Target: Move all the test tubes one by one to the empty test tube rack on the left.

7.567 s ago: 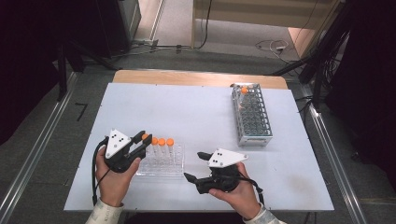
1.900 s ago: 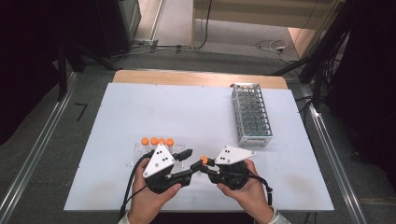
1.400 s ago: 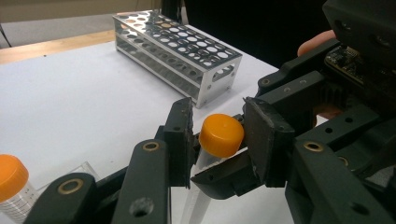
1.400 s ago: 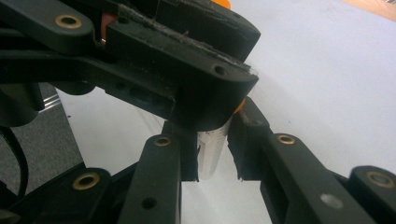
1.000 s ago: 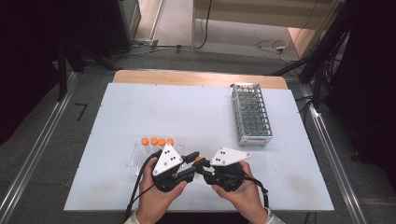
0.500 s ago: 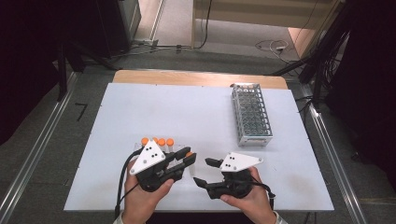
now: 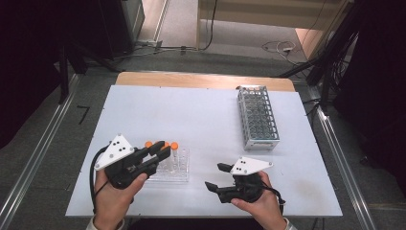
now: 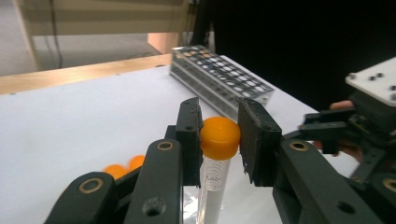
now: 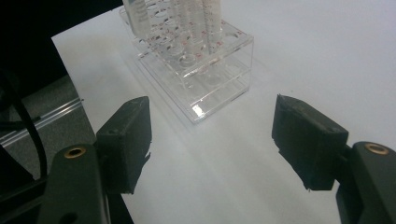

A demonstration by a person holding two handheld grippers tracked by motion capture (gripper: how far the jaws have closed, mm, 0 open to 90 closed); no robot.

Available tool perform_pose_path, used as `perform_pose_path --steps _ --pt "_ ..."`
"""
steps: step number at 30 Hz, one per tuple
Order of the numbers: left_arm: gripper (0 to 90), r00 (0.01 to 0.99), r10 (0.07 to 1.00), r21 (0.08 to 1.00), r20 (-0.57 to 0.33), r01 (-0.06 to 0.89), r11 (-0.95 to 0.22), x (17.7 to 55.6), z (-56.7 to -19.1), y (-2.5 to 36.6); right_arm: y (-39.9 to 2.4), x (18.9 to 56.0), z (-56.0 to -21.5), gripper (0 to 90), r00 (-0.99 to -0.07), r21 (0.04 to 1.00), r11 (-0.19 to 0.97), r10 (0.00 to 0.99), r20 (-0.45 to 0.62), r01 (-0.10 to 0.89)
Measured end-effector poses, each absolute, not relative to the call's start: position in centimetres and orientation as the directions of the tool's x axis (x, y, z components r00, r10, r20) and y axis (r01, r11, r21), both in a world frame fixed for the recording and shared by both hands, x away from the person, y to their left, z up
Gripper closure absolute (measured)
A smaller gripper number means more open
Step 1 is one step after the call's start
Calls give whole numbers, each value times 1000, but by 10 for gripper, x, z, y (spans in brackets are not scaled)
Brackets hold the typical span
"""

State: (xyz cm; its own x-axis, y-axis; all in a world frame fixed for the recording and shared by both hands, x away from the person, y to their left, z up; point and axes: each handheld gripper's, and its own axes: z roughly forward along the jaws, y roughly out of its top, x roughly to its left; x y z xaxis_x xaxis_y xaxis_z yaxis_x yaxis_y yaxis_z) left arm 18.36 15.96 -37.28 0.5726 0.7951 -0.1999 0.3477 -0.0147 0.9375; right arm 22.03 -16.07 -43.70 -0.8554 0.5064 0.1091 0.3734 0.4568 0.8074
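At the left of the white table, the left gripper is clamped on the orange cap of a test tube, its two pads pressing the cap from either side while the clear, graduated tube hangs upright beneath them. In the high view that gripper sits over the near-left part of the table, just above the clear plastic rack, where other orange-capped tubes stand side by side. From the left gripper view, two more orange caps show low behind the jaws, on the white surface. Further right, near the table's front edge, the right gripper is held low over bare tabletop with its jaws wide apart and nothing between them; they have just been opening. Its own camera looks past the spread pads at the clear plastic rack and the lower ends of the tubes standing in it. Toward the far right of the table lies a metal wire rack, well apart from both hands.
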Motion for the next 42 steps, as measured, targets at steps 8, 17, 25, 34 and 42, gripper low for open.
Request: perform_pose_path --steps 8,17,25,34,42 --pt "706 490 849 932 -198 364 7 192 -377 188 -162 221 -439 274 -851 803 459 513 110 380" --pt "706 448 871 931 -200 365 26 195 -378 204 -162 222 -439 275 -850 802 458 516 111 383" --pt "706 412 897 936 -159 351 5 199 -380 208 -163 223 -440 276 -848 803 455 517 114 386" --pt "706 381 915 946 -134 324 3 205 -384 209 -163 223 -441 277 -847 802 454 519 116 389" --pt "706 359 927 955 -107 296 -5 210 -389 209 -163 224 -442 277 -843 799 453 524 119 395"
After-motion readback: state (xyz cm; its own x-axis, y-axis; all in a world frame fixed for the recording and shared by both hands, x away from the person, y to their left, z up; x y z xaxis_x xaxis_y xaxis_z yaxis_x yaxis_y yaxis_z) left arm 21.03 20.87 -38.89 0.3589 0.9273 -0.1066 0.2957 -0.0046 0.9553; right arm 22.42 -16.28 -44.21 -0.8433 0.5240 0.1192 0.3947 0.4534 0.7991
